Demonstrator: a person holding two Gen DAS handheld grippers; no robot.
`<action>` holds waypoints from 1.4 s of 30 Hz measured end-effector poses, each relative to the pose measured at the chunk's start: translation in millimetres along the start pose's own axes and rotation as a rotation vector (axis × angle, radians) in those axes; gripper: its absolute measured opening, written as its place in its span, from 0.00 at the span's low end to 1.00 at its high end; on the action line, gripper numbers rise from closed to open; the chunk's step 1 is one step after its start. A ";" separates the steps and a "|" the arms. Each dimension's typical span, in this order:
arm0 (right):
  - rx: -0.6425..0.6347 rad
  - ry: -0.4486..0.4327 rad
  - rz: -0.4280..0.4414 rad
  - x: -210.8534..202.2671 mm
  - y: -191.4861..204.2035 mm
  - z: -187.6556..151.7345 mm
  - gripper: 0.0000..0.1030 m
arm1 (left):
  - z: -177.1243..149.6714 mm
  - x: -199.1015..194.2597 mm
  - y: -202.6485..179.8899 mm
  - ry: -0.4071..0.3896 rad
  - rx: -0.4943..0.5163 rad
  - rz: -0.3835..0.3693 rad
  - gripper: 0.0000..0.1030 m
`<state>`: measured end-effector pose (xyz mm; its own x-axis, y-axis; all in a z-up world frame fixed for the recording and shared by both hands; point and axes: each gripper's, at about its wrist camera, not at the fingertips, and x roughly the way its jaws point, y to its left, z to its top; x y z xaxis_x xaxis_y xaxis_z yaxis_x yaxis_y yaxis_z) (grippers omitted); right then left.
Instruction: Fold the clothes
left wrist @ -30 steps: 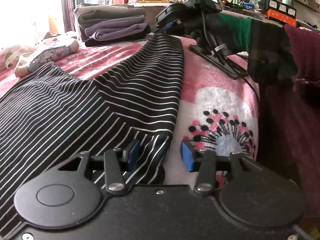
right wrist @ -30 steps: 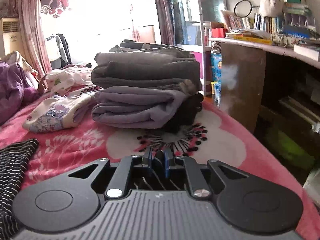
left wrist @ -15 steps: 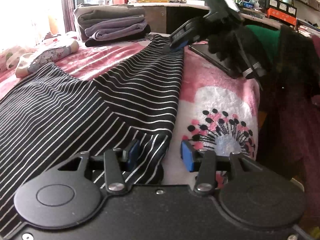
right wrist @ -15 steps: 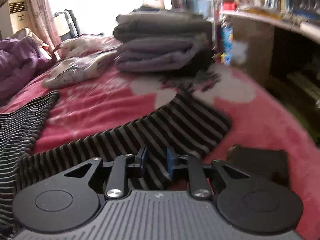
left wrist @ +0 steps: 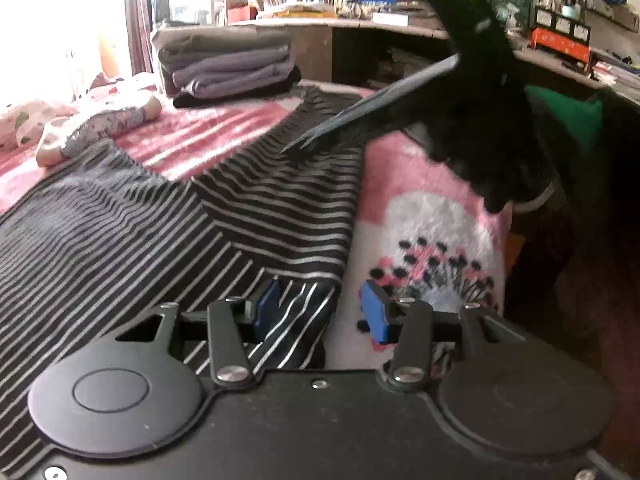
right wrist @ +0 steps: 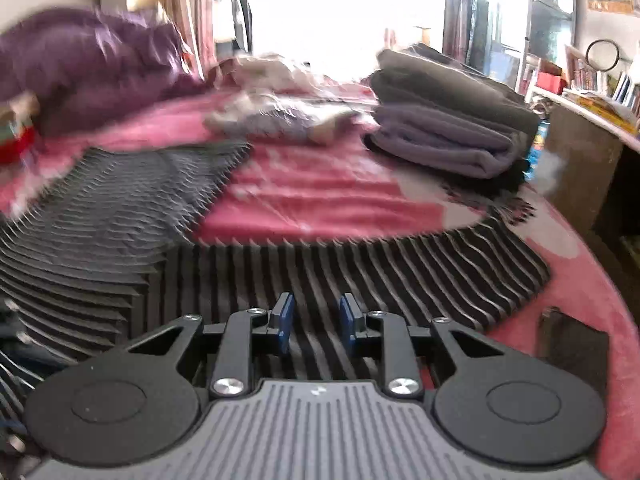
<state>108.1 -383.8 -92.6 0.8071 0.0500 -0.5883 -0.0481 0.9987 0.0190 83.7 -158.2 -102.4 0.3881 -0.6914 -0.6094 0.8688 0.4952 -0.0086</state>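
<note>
A black garment with thin white stripes (left wrist: pixel 132 232) lies spread on the pink blanket, one sleeve (left wrist: pixel 296 184) running away toward the far edge. My left gripper (left wrist: pixel 320 308) is open, low over the garment's near corner, one pad on the fabric side and one over the blanket. In the left wrist view my right gripper (left wrist: pixel 472 80) hangs tilted above the far sleeve. In the right wrist view it (right wrist: pixel 314 322) is open just above the striped sleeve (right wrist: pixel 360 280), holding nothing.
A stack of folded grey and purple clothes (right wrist: pixel 448 128) (left wrist: pixel 228 64) sits at the bed's far end. A floral garment (left wrist: pixel 96 128) lies beside it. A purple heap (right wrist: pixel 88 72) lies at the left. A desk with books (left wrist: pixel 360 8) borders the bed's right edge.
My right gripper let the sleeve end down, opened, rose and swung left over the sleeve. My left gripper has stayed open in the same place.
</note>
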 end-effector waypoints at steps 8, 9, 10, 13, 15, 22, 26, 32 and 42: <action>-0.018 0.058 0.116 30.7 31.1 18.0 0.26 | -2.6 3.8 9.8 0.023 -0.026 0.001 0.43; -0.020 0.065 0.130 34.5 35.0 20.3 0.26 | -2.9 4.3 11.3 0.026 -0.029 0.000 0.43; -0.023 0.072 0.145 38.3 38.9 22.6 0.26 | -3.2 4.6 12.8 0.028 -0.031 0.001 0.43; -0.029 0.094 0.188 49.8 50.6 29.3 0.27 | -2.5 1.6 17.8 0.025 -0.043 -0.003 0.43; -0.032 0.098 0.217 53.9 57.0 33.9 0.27 | -1.3 -2.2 21.9 0.018 -0.051 -0.006 0.43; 0.103 0.048 0.301 57.1 47.4 55.5 0.30 | 5.0 -22.8 71.2 -0.046 -0.175 0.078 0.43; 0.141 0.041 0.290 83.5 41.2 82.7 0.39 | 6.9 -28.9 98.5 -0.086 -0.237 0.127 0.43; 0.224 0.105 0.281 143.6 26.2 120.0 0.41 | 10.1 -10.8 48.5 -0.092 -0.134 -0.055 0.43; 0.298 0.165 0.330 209.0 23.3 149.8 0.08 | -5.8 12.2 26.4 0.042 -0.088 -0.082 0.43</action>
<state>363.8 -348.1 -94.0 0.6715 0.3869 -0.6320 -0.0959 0.8911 0.4437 109.5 -150.5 -114.6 0.3019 -0.7097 -0.6365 0.8659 0.4835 -0.1284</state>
